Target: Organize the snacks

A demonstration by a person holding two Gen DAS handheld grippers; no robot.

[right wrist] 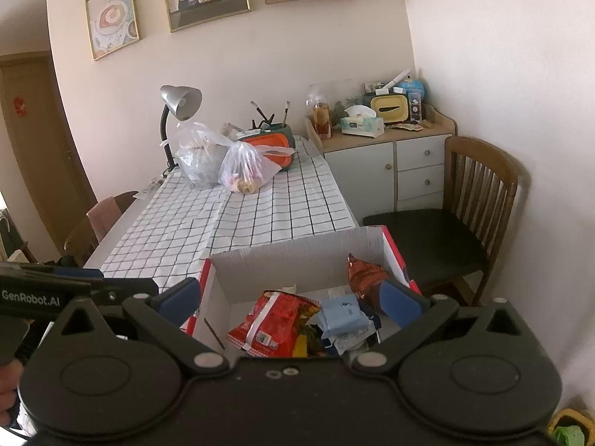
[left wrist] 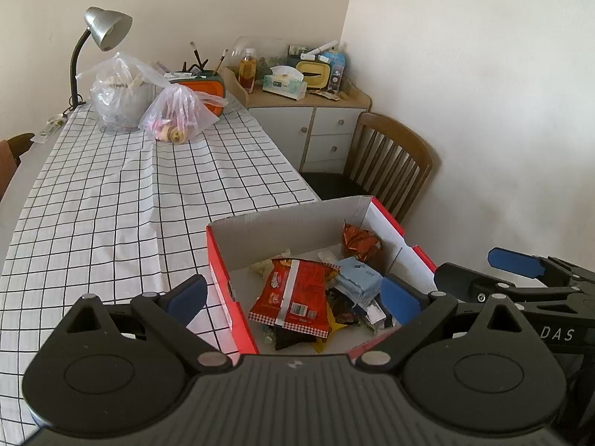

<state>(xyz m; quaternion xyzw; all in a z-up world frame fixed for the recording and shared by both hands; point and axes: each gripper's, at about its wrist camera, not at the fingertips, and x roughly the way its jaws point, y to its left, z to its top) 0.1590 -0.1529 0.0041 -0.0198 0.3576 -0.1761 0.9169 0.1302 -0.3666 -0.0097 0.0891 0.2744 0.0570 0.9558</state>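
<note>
Both tongs hang over the red cardboard box with white inside [left wrist: 282, 223] — the left gripper [left wrist: 293, 293] and the right gripper [right wrist: 292, 297] each spread wide, nothing held. Just ahead between the fingers lies the heap: a red crinkly snack packet [left wrist: 297, 290], a pale blue paper pouch [left wrist: 359, 278], a brown foil bag [right wrist: 366, 273] farther off (right corner). Looks like the picking step — next, drop onto one packet and close.
</note>
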